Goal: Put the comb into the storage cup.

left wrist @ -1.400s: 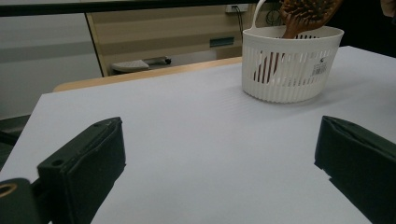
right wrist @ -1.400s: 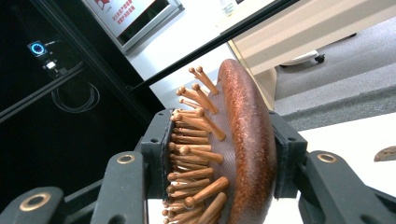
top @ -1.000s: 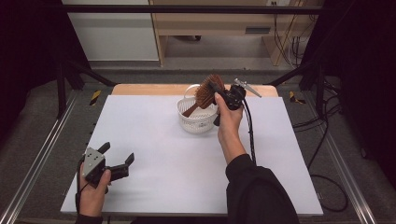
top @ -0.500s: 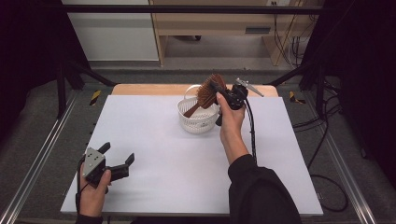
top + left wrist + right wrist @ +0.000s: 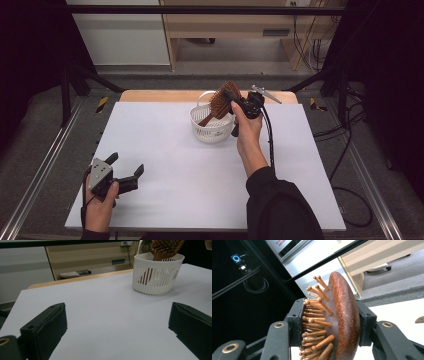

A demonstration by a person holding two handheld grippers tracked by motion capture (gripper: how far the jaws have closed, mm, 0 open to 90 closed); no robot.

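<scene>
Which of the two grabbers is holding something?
The right gripper, up by the white basket, is clamped on the wooden hairbrush. The left gripper, near the table's front corner, has its jaws wide apart with nothing between them.

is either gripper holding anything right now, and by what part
The right gripper clamps the wooden hairbrush by its head, one jaw on the bristles, one on the back. The left gripper holds nothing.
</scene>
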